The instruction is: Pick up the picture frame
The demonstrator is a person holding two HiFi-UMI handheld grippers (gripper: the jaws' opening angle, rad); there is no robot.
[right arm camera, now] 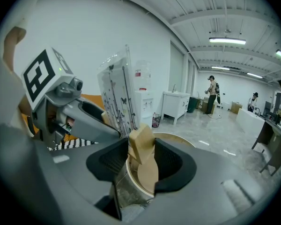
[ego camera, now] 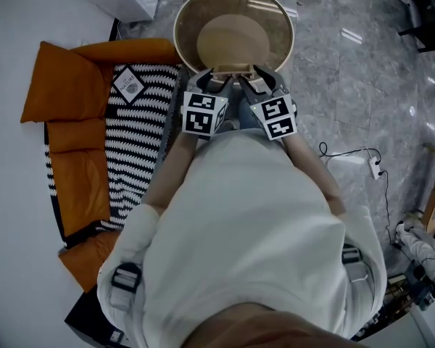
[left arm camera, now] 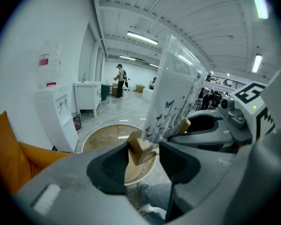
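Clear picture frame (left arm camera: 175, 95) upright, held in air over round counter (ego camera: 180, 31), between both claws. Left claw (left arm camera: 141, 159) clamped on wooden foot (left arm camera: 139, 149) at frame's base. Right claw (right arm camera: 141, 159) clamped on second wooden foot (right arm camera: 141, 144). Orange sofa (ego camera: 72, 85) beside counter.

— The picture frame (left arm camera: 175, 90)?
— Clear panel printed with butterflies and thin stems, on a pale wooden foot (right arm camera: 141, 146).
— Its pose?
— Upright, held in the air over the near edge of the round table (ego camera: 279, 13).
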